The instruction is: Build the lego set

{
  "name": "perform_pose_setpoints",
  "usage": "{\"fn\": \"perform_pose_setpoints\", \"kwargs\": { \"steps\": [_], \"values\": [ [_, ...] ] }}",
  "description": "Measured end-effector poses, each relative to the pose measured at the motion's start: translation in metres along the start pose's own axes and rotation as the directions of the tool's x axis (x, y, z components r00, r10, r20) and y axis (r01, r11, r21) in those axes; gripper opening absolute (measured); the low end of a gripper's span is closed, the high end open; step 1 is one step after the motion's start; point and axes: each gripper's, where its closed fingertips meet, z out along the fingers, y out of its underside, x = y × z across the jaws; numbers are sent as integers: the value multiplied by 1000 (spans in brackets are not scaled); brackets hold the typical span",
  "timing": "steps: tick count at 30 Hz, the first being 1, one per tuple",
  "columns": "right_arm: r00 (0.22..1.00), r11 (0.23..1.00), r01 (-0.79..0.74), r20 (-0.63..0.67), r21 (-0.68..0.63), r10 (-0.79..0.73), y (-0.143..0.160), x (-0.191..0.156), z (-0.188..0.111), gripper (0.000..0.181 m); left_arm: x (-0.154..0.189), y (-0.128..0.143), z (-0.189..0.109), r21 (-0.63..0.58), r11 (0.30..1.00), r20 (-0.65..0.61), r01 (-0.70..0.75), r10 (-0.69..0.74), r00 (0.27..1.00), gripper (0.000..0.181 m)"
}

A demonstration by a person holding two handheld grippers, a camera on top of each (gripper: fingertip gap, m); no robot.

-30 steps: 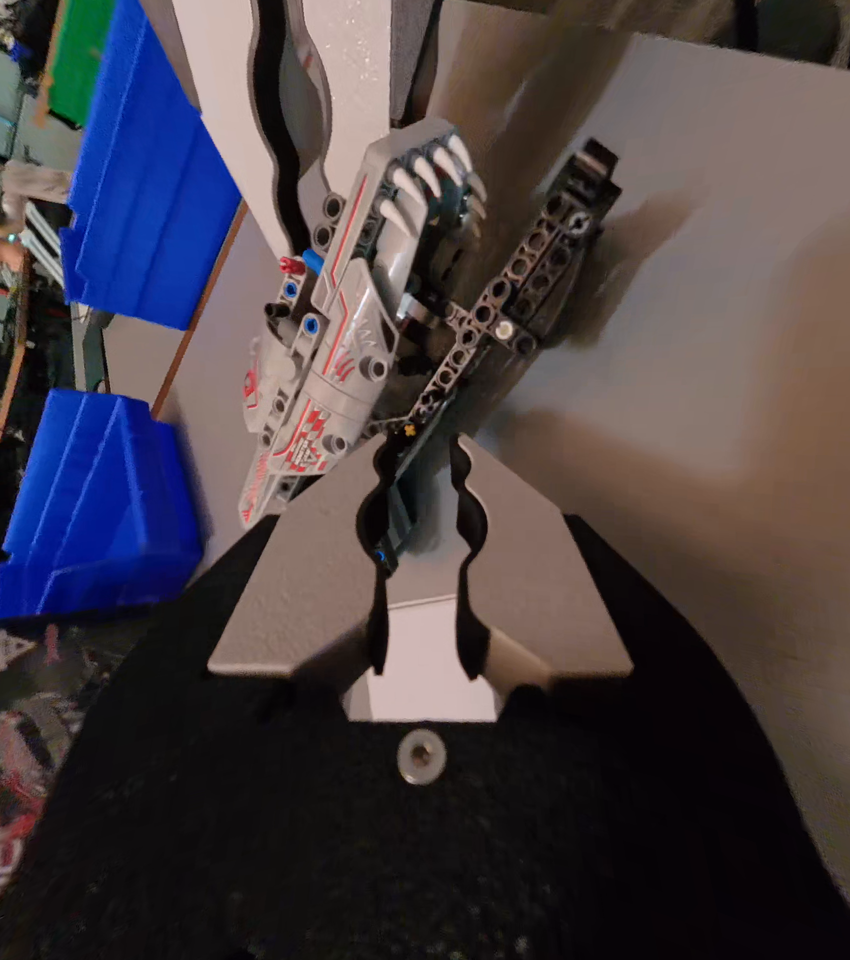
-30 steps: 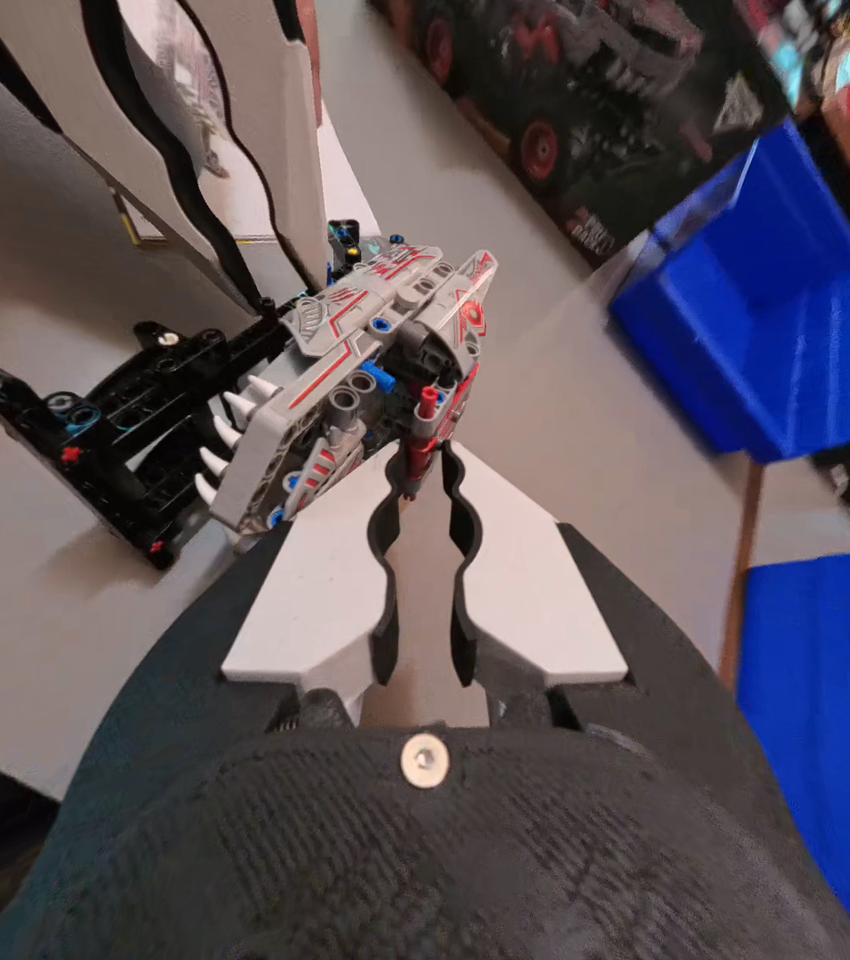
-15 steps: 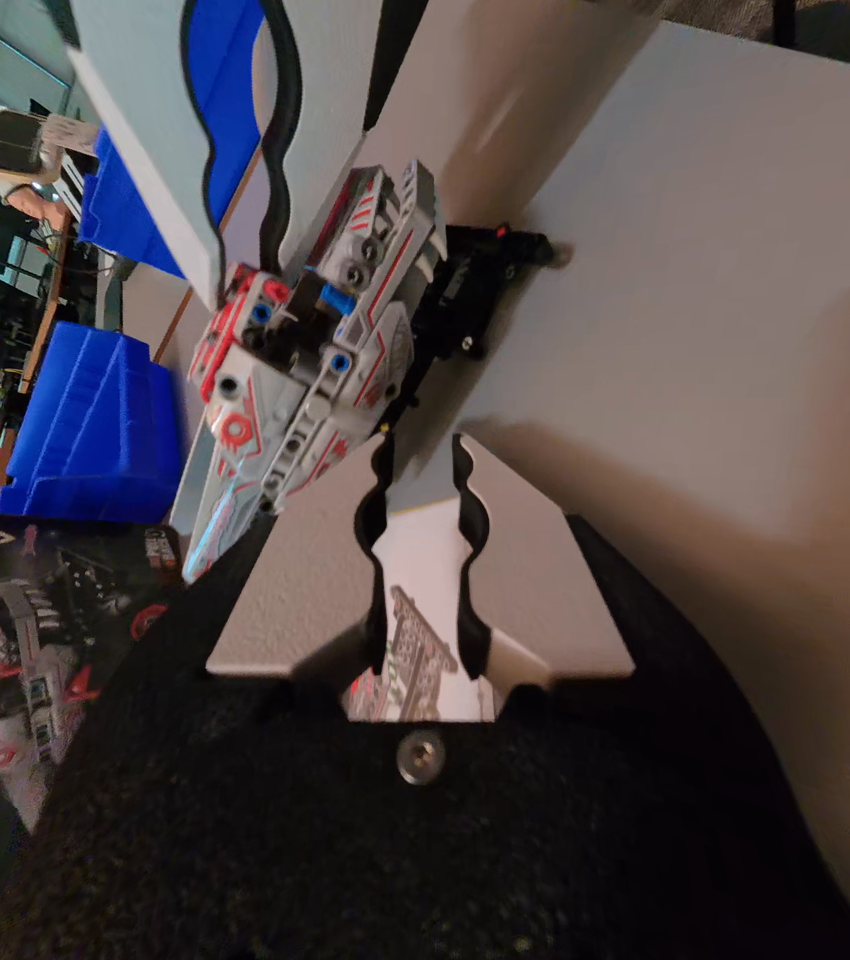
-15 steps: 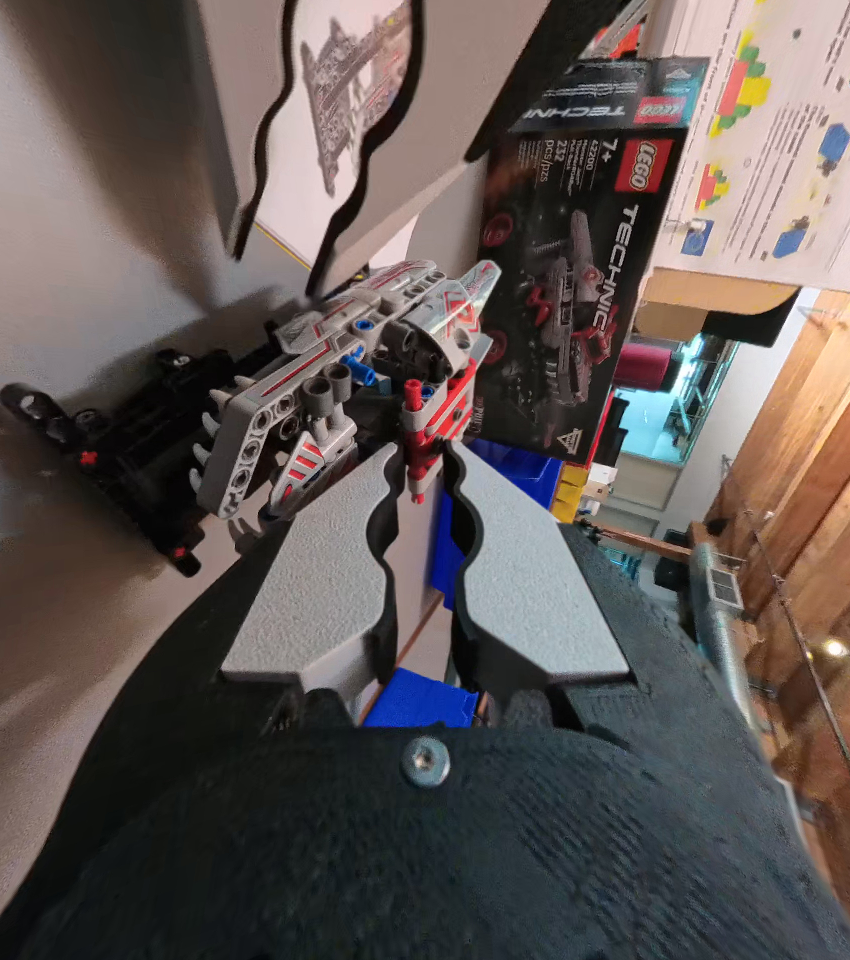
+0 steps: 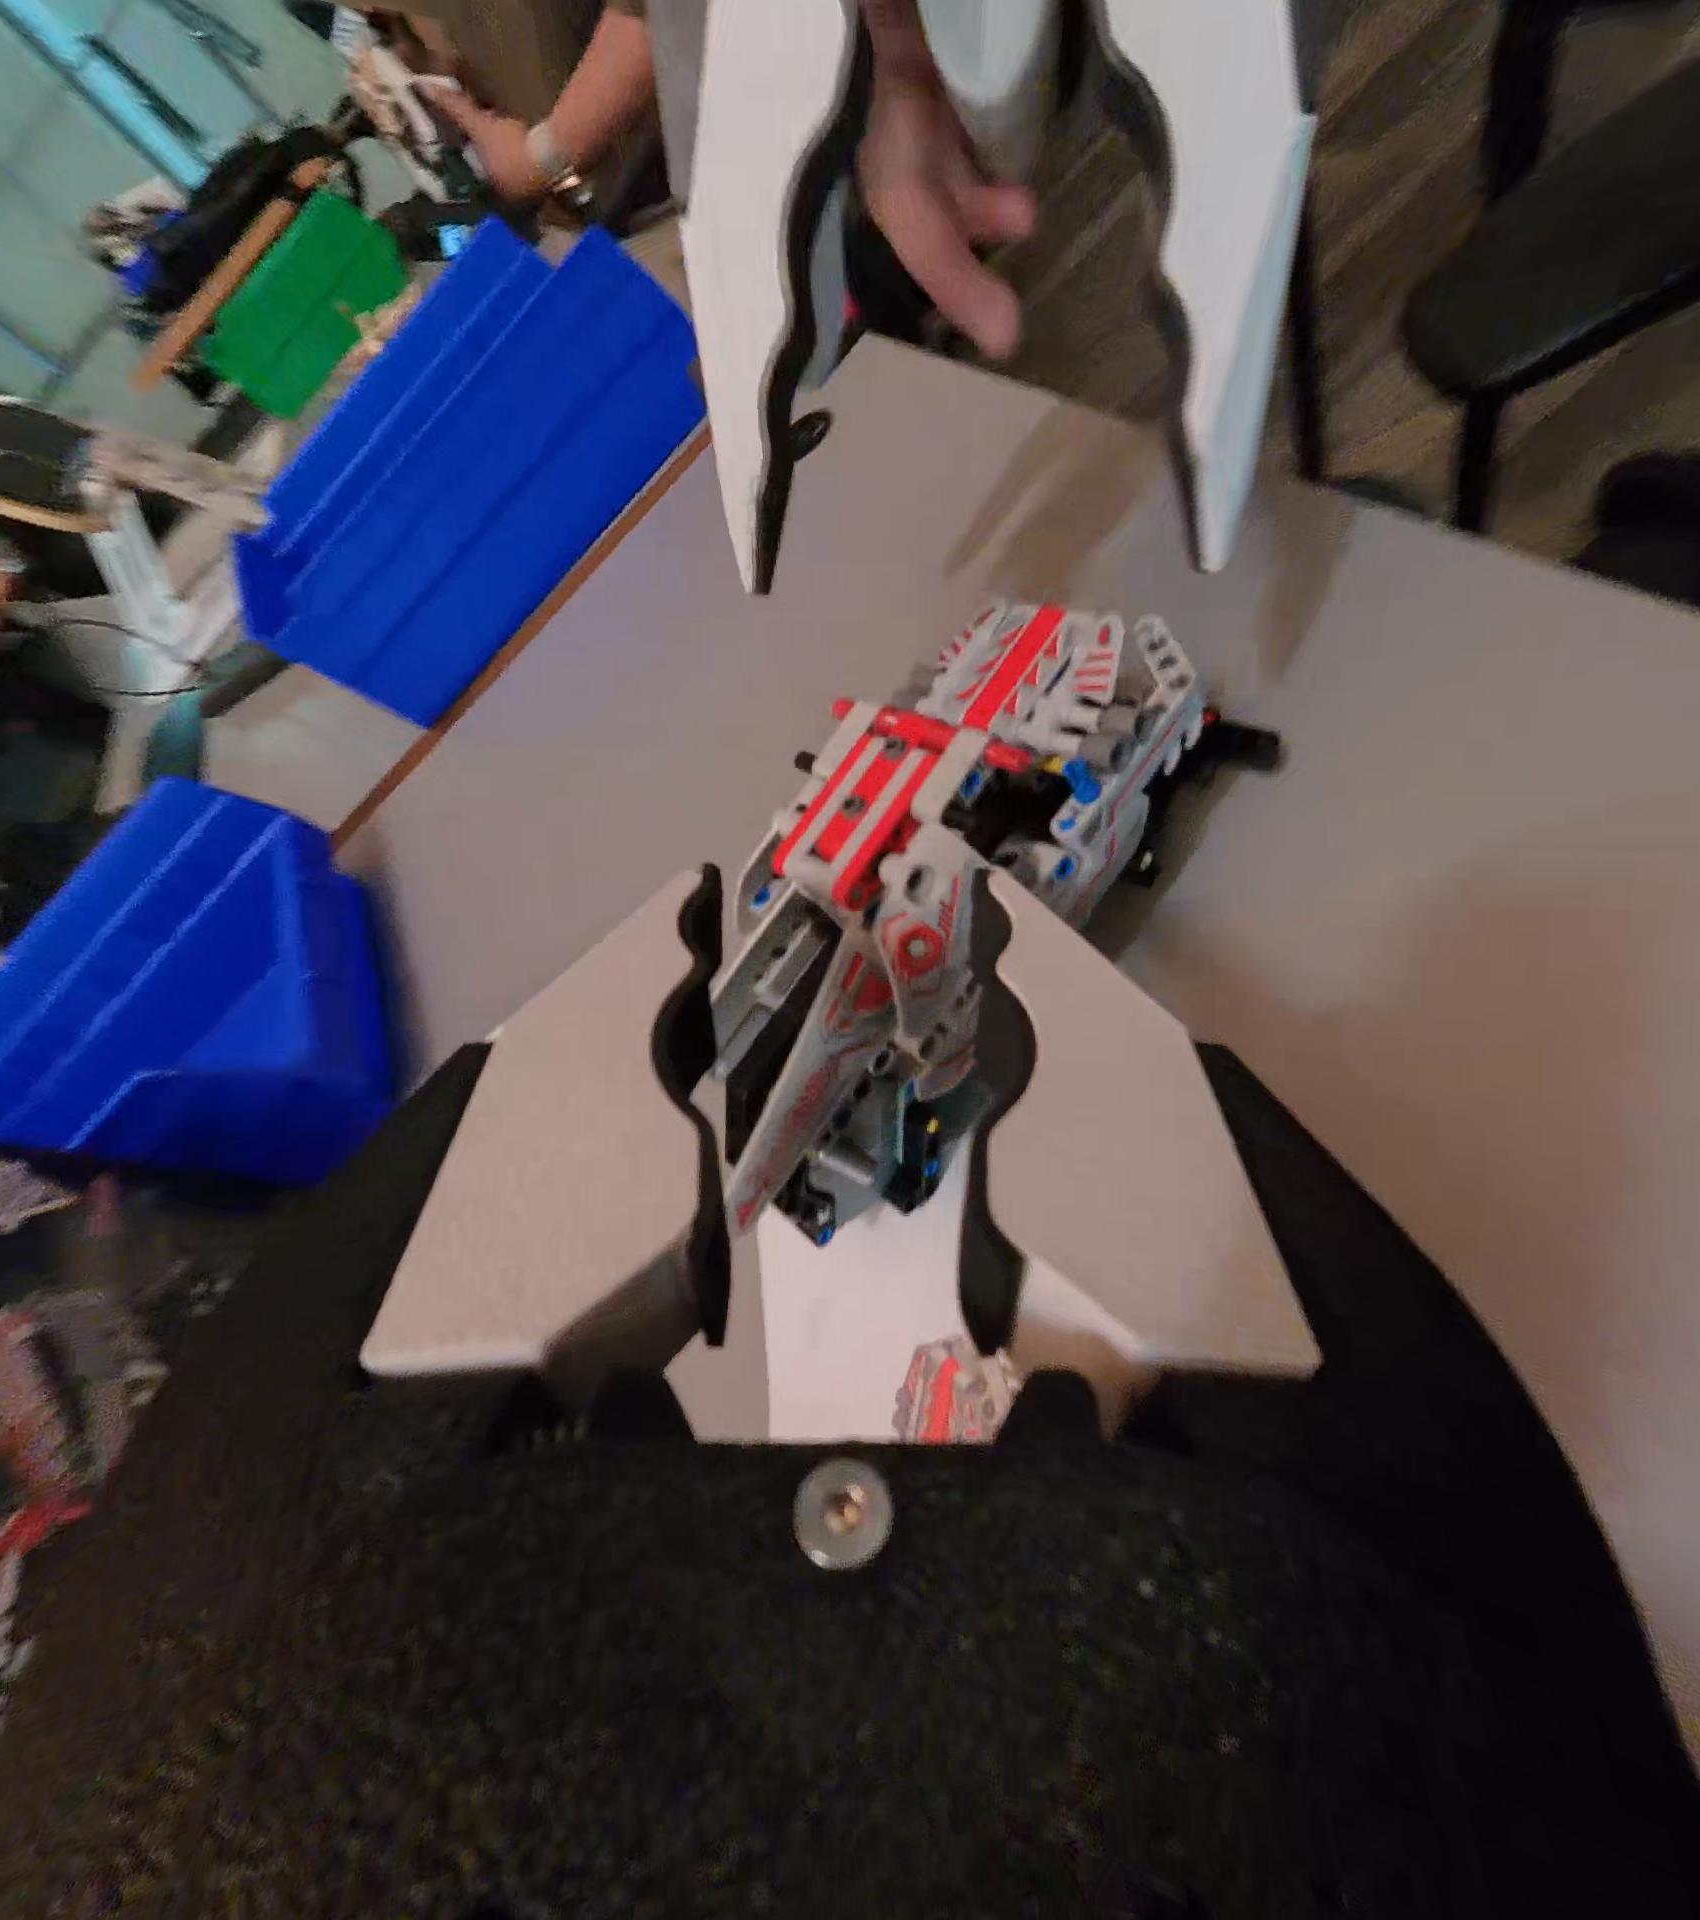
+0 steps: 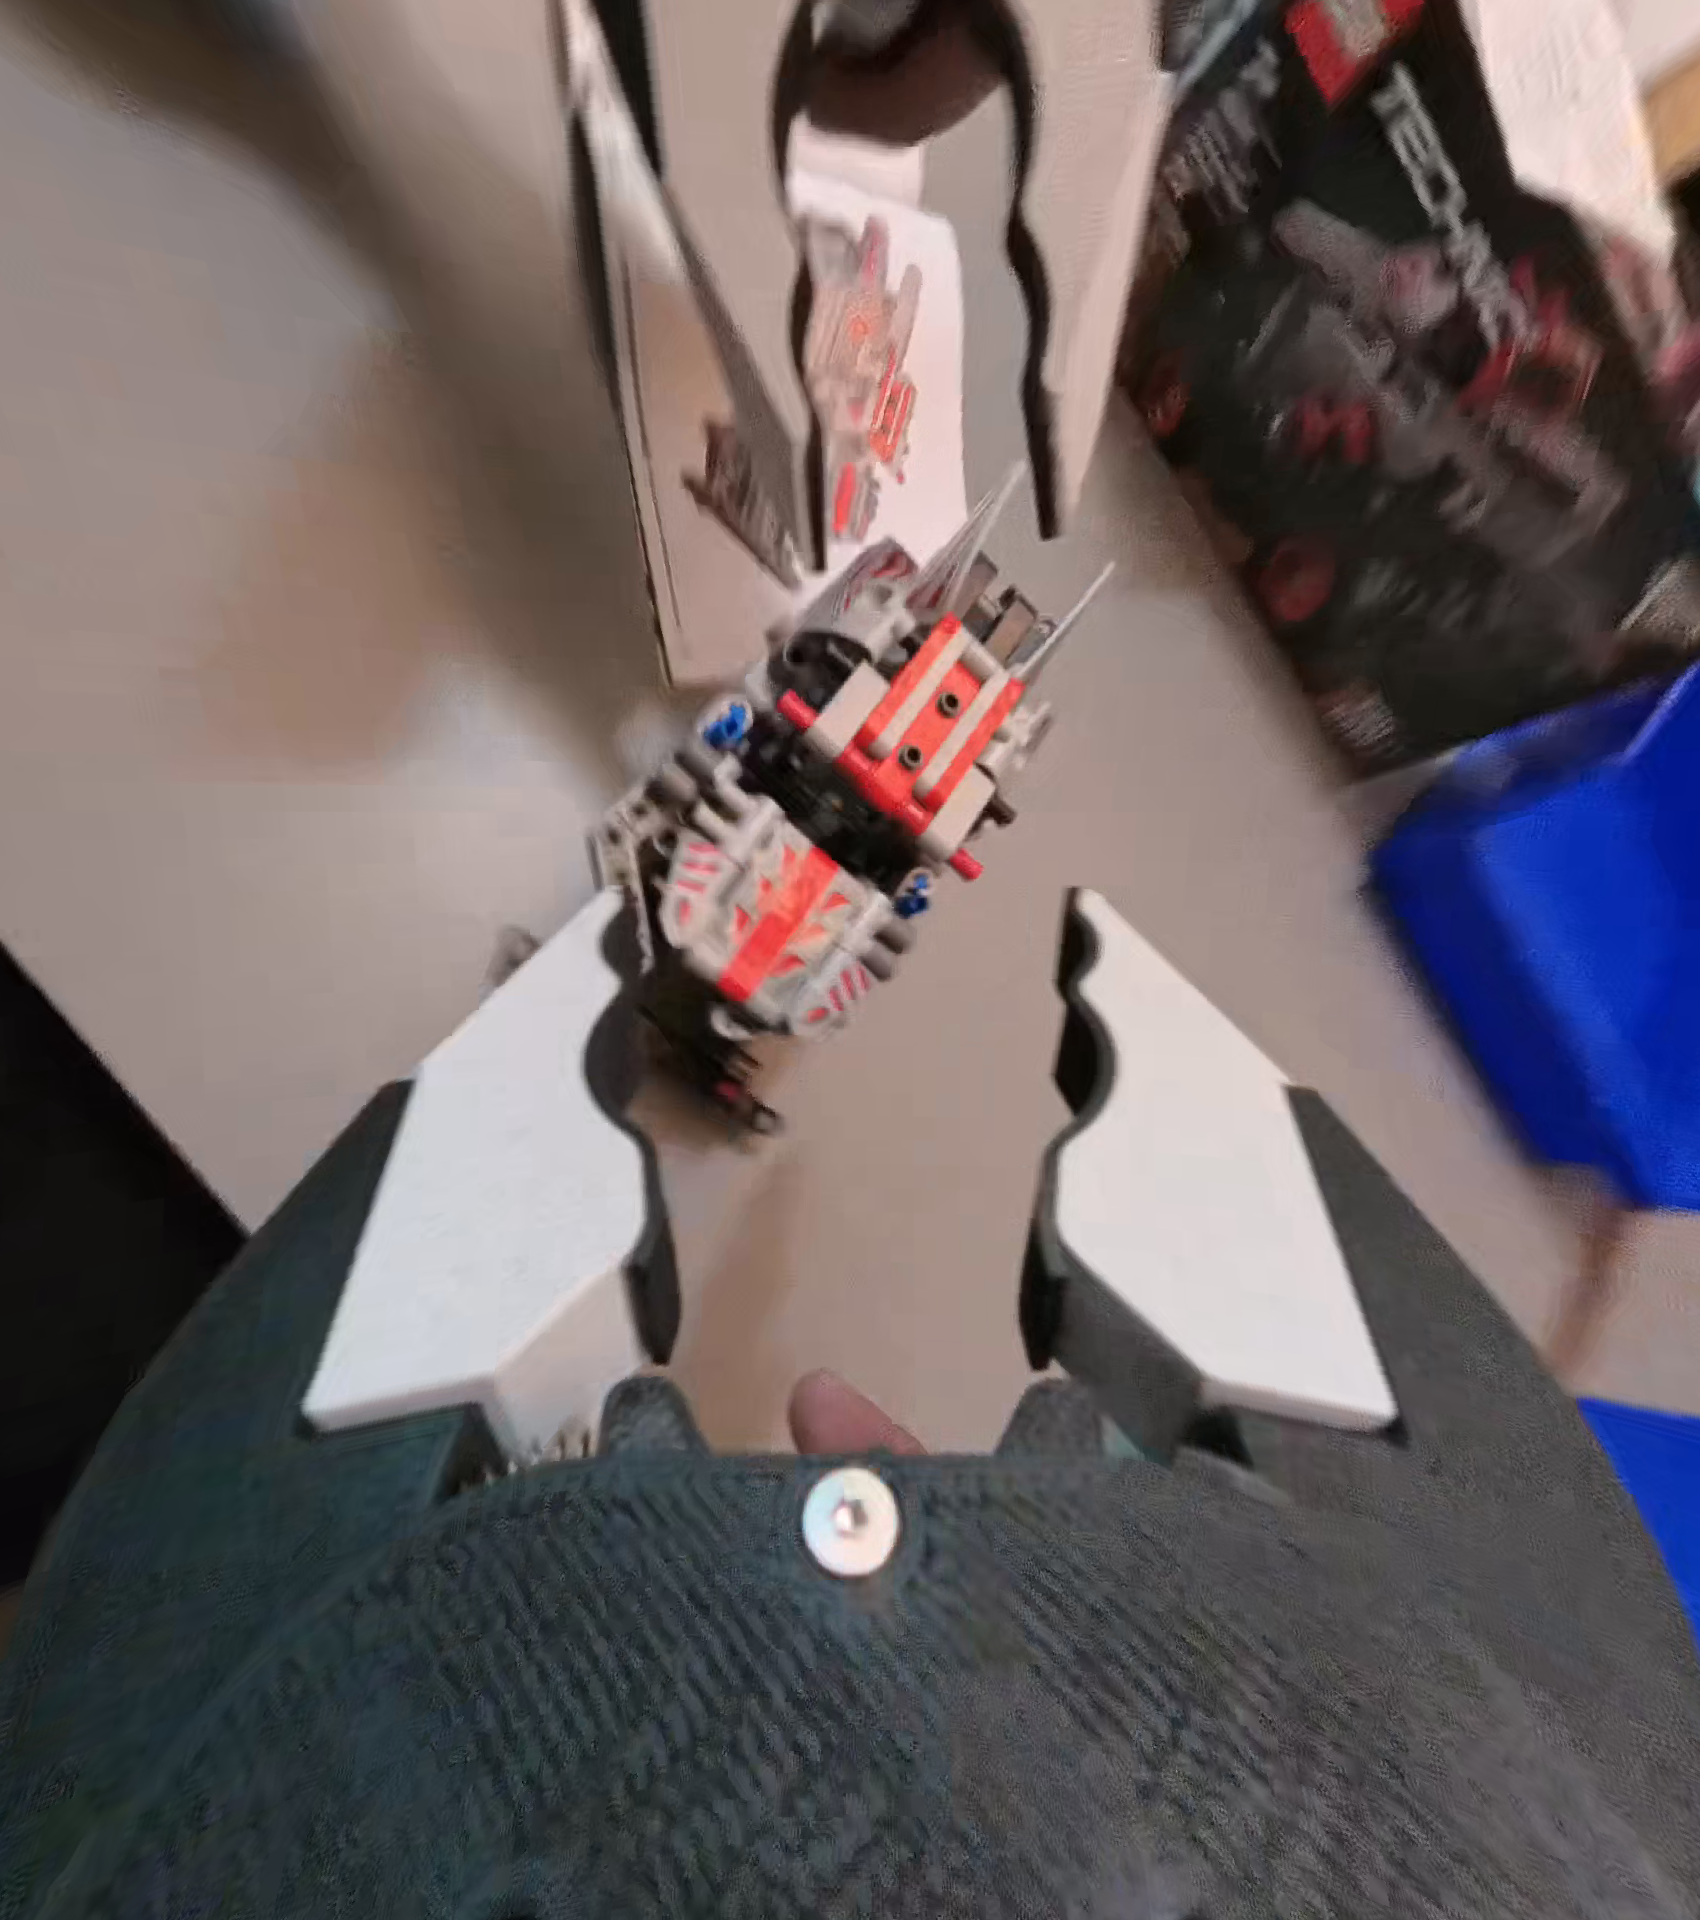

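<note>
The grey, red and black lego model (image 5: 919, 831) lies lengthwise on the grey table (image 5: 1500, 935). My left gripper (image 5: 846, 883) is closed around its near end, with the fingers against both sides. In the right wrist view the model (image 6: 825, 831) sits tilted, its far end between the left gripper's fingers (image 6: 919, 551). My right gripper (image 6: 841, 904) is wide open and empty, with the model just ahead of its left finger (image 6: 513, 1143). In the left wrist view the right gripper (image 5: 981, 571) hangs open above the model's far end.
Two blue bins (image 5: 472, 447) (image 5: 181, 997) stand by the table's left edge, with a green one (image 5: 306, 291) behind. The set's black box (image 6: 1397, 364) and a blue bin (image 6: 1604, 935) stand on the right. An instruction page (image 6: 877, 343) lies beyond the model. Tip to tip, the grippers are about 7 cm apart.
My right gripper has let go of the model's red pin, opened wide and drawn back. My left gripper has opened wider and now grips the model's end. The model has turned lengthwise.
</note>
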Motion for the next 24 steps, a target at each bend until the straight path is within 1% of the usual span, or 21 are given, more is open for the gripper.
{"fn": "perform_pose_setpoints", "kwargs": {
  "steps": [1,2,3,4,5,7,9,11,15,16,18,19,20,22,23,24],
  "values": [
    [989,988,-148,30,50,147,-6,-2,0,91,-3,-2,2,18,999,-50,35,-34,998,47],
    [967,962,-254,53,100,250,-13,-3,2,91,-4,-3,3,31,997,-112,66,-62,992,47],
    [949,937,-316,45,147,313,-18,-2,5,83,-4,-3,4,33,995,-175,92,-85,981,47],
    [932,917,-359,15,175,362,-19,0,9,86,-4,-3,6,30,993,-231,110,-100,968,47],
    [916,900,-392,-8,191,401,-19,2,14,93,-3,-2,8,24,993,-285,117,-105,953,49],
    [886,869,-447,-26,211,462,-18,3,24,88,-3,1,13,-10,994,-359,108,-104,928,53],
    [863,840,-497,19,215,505,-20,-2,34,86,0,5,17,-46,996,-421,80,-92,902,54],
    [851,829,-513,5,225,525,-21,2,39,90,1,8,22,-65,996,-471,63,-87,878,52],
    [838,817,-532,1,221,546,-19,10,43,81,1,7,23,-65,996,-533,61,-86,842,49],
    [842,821,-526,-1,221,539,-18,11,43,80,0,7,23,-67,996,-541,63,-89,836,48],
    [856,841,-497,-35,213,515,-13,15,44,66,1,5,20,-70,994,-566,82,-107,817,44],
    [872,857,-472,-34,206,488,-13,15,45,60,1,4,17,-73,993,-579,95,-120,807,38],
    [888,873,-446,-27,197,460,-12,12,46,61,0,5,15,-81,992,-589,95,-124,799,34],
    [897,882,-428,-23,196,441,-12,13,47,61,0,7,14,-91,994,-595,67,-108,796,34],
    [901,884,-423,-15,198,434,-12,13,47,61,1,6,15,-98,993,-596,59,-106,796,35],
    [904,885,-419,-5,202,428,-12,14,48,61,1,7,16,-110,993,-590,40,-98,801,40]
  ]
}}
